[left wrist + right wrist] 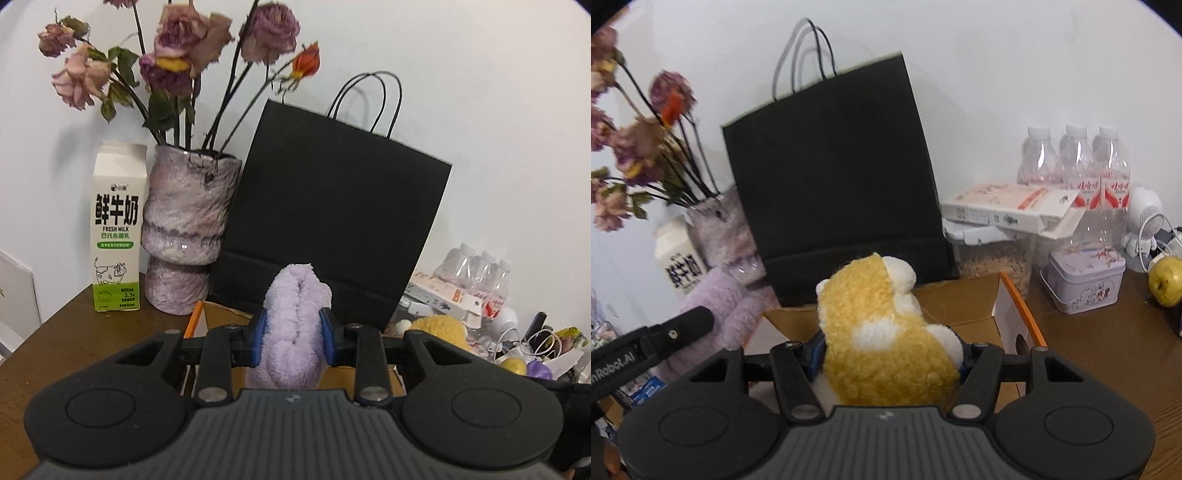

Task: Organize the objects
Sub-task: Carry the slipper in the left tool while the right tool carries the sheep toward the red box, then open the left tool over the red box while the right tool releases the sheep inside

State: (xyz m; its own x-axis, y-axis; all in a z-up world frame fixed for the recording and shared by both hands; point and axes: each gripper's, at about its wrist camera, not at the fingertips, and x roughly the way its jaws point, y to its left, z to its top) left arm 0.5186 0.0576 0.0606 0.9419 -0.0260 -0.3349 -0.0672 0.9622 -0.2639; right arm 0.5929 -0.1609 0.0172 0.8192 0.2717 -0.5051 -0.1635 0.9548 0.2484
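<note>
Left wrist view: your left gripper (294,334) has its blue pads pressed into both sides of a purple fluffy toy (295,325), the jaws standing fairly narrow, the toy bulging above and below them. Take the black paper bag (332,206) as your landmark. The toy hangs just in front of the bag's lower face, above the back edge of an open cardboard box (214,314) with an orange rim, which sits right against the bag's foot. Left of the bag a mottled purple vase (188,229) of dried roses stands touching or nearly touching the bag's side, and a milk carton (116,229) stands just left of that, close to the table (74,343) edge.

Your right gripper (892,360) is closed about halfway on a yellow and white plush toy (886,332), which fills the gap between the jaws and sticks up in front of the bag's lower right part. Below it the box's inside is open, its right wall (1015,317) upright with an orange top edge. Right of the bag the space is crowded: a flat white carton (1008,206) on a clear container, three water bottles (1075,162) against the wall, a small pale tin (1086,280), then a yellow pear (1167,280). Bare table shows only in front of the tin and pear
</note>
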